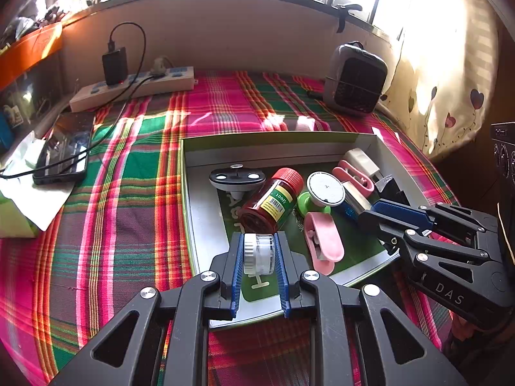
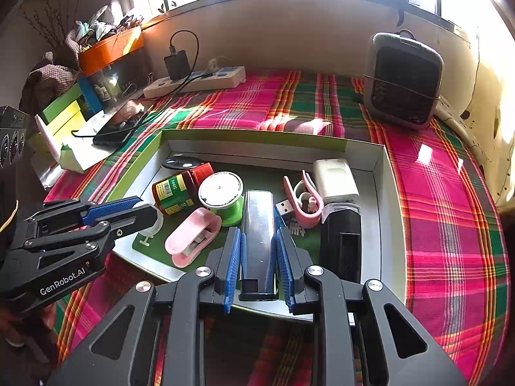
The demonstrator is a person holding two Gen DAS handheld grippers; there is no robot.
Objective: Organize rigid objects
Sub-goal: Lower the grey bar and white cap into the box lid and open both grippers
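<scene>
A shallow box with a green rim [image 1: 276, 138] [image 2: 254, 136] lies on the plaid cloth. My left gripper [image 1: 259, 238] is shut on a small clear jar with a white lid [image 1: 259, 255], held over the box's near left part. In the right wrist view that left gripper [image 2: 149, 214] comes in from the left. My right gripper [image 2: 258, 234] is shut on a long silver and black bar [image 2: 257, 215] above the box's near edge. From the left wrist view the right gripper [image 1: 370, 217] reaches in from the right.
Inside the box lie a red-capped brown bottle [image 1: 272, 201], a green spool [image 2: 222, 193], pink clips [image 1: 323, 241], a white charger [image 2: 334, 178], a black block [image 2: 341, 241] and a grey disc [image 1: 236, 178]. A grey heater [image 2: 402, 80], power strip [image 1: 135, 87] and phone [image 1: 64, 148] sit around it.
</scene>
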